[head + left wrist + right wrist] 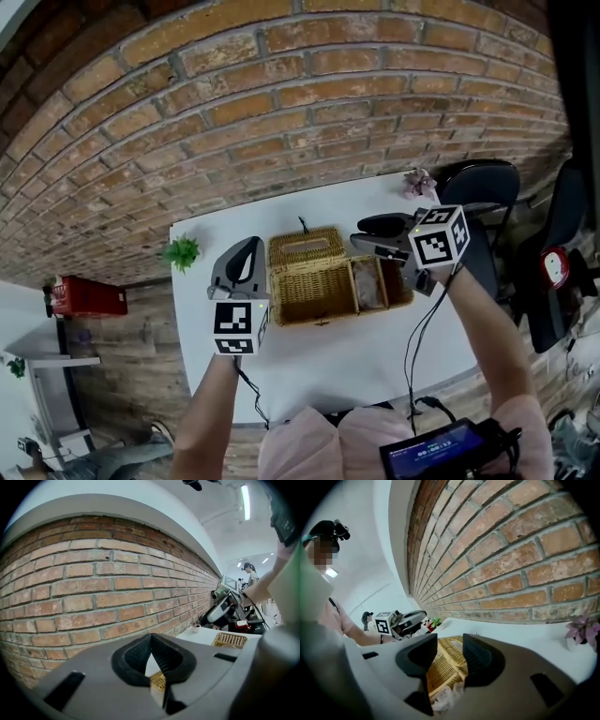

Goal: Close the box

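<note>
A wicker box (314, 281) stands in the middle of the white table (356, 361). Its left part shows woven surface; the right part (380, 281) lies uncovered with pale crumpled stuff inside. My right gripper (364, 234) hovers over that right part, jaws open and empty; in the right gripper view the wicker (443, 663) and pale contents (445, 698) show through the gap of the right gripper (450, 641). My left gripper (246, 248) sits just left of the box, apart from it. In the left gripper view its tips (151, 639) meet, holding nothing, with the box (229, 640) off to the right.
A brick wall (281, 112) runs behind the table. A small green plant (182, 251) stands at the back left corner, a pink-flowered pot (419, 183) at the back right. Black chairs (483, 187) stand to the right. A screen device (441, 455) is at my waist.
</note>
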